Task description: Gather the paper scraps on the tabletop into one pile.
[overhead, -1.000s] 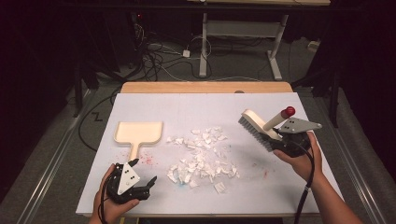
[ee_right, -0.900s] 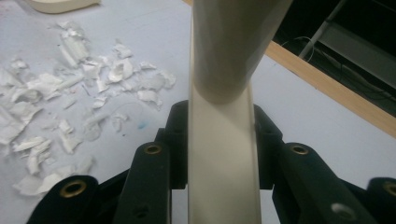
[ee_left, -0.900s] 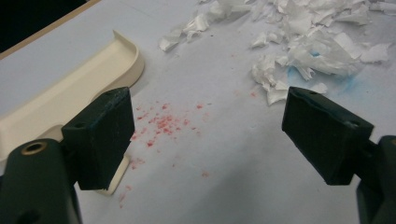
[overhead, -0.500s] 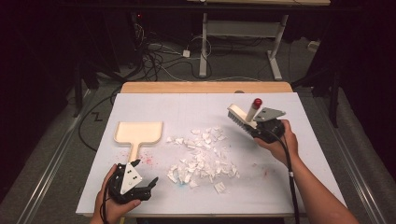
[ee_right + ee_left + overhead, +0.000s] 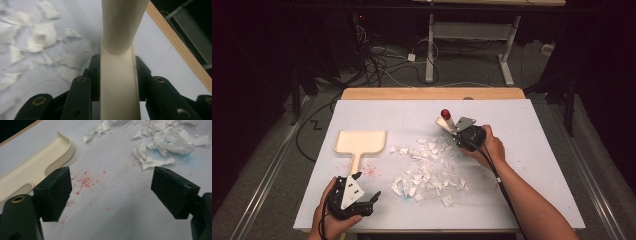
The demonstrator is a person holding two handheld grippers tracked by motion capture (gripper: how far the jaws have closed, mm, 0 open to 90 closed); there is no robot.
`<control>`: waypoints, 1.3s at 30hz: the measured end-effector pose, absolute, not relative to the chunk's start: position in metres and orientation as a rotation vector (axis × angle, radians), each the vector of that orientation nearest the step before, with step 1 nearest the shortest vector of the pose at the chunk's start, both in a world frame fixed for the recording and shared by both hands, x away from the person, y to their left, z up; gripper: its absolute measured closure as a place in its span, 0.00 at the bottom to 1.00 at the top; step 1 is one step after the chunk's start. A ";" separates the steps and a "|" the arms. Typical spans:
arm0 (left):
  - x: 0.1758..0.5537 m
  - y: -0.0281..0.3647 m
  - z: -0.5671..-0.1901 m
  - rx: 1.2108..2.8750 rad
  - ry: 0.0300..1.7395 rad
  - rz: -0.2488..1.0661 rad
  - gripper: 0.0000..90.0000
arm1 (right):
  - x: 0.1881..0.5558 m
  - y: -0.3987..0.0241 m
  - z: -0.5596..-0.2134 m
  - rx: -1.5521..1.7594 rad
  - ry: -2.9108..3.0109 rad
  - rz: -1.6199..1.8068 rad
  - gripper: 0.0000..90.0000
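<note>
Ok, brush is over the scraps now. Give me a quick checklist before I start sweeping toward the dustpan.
1. Right gripper shut on the brush: ok, the cream handle sits clamped between its jaws in the right gripper view.
2. Brush at the far right edge of the paper scraps: ok.
3. Bristles touching the table: cannot tell, they are hidden.
4. Dustpan lying flat to the left of the scraps: ok.
5. Dustpan steadied: not ok, the left gripper is open and off the dustpan's handle.
6. Dustpan's mouth facing the scraps: not ok, its handle points toward the person.
</note>
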State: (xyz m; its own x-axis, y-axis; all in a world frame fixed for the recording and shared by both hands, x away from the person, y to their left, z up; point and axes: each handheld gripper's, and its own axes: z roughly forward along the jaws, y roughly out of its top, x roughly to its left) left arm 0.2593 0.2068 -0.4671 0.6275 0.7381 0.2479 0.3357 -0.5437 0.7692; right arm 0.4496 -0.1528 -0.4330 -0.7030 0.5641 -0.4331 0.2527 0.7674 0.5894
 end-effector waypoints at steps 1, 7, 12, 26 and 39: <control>0.260 0.206 -0.468 2.148 0.839 0.736 0.18 | 0.447 -0.152 -0.433 0.585 2.363 0.687 0.75; 0.259 0.204 -0.467 2.153 0.834 0.732 0.18 | 0.423 -0.152 -0.432 0.472 2.420 0.763 0.75; 0.259 0.203 -0.468 2.169 0.828 0.720 0.18 | 0.397 -0.156 -0.434 0.368 2.464 0.809 0.75; 0.259 0.200 -0.468 2.172 0.822 0.717 0.18 | 0.351 -0.175 -0.409 0.260 2.484 0.920 0.75; 0.260 0.203 -0.467 2.165 0.825 0.715 0.18 | 0.407 -0.154 -0.392 0.355 2.383 0.919 0.75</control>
